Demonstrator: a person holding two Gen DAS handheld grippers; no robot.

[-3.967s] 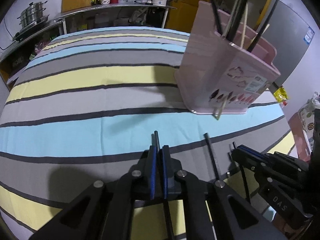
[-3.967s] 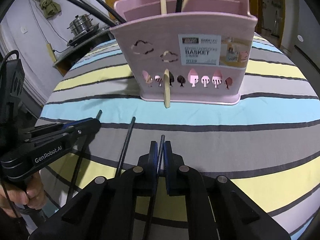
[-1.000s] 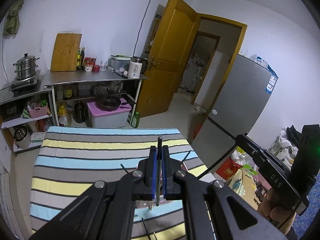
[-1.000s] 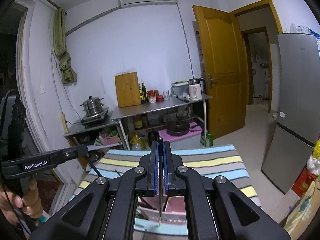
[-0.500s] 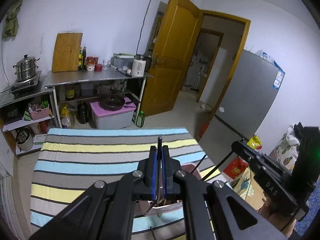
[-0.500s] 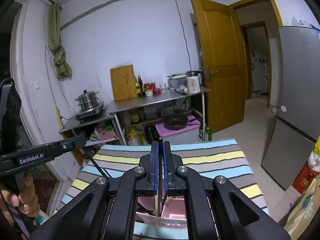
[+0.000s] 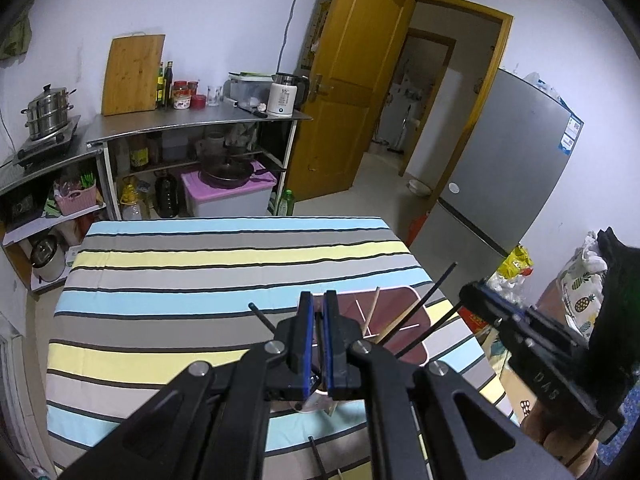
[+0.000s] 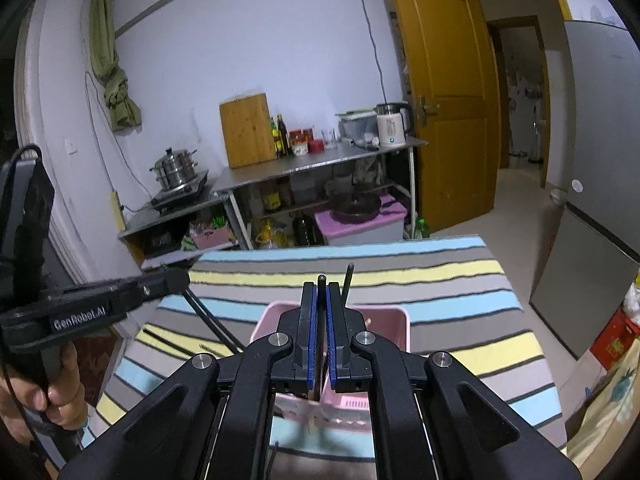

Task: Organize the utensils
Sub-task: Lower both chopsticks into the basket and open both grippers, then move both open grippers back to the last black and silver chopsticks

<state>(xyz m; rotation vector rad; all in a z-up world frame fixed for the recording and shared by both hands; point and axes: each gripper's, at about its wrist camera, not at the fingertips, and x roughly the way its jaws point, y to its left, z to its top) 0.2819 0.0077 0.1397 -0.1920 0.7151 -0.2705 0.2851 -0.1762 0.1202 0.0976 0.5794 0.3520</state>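
L gripper (image 7: 315, 332) is held above the pink utensil basket (image 7: 416, 344), pointing down at it. Its jaws are slightly apart w/ nothing seen between them, so it's judged the stick was let go into a compartment. A black chopstick (image 7: 262, 317) pokes out at 10 o'clock of the jaws; others lean out toward 2 o'clock (image 7: 430, 298). One more lies on the striped cloth (image 7: 200, 280) at 6 o'clock, probably awaiting pickup.

R gripper (image 8: 321, 336) is held over the basket (image 8: 394, 322) too, jaws clamped on a black chopstick (image 8: 321, 280), kept vertical, presumably for a straight drop in. Another stick (image 8: 347, 284) stands at 1 o'clock.

Writing: "GenRobot.AI" on the L gripper body (image 8: 80, 314); "DAS" on the R gripper body (image 7: 546, 388); "55°" on the kettle (image 7: 285, 98).
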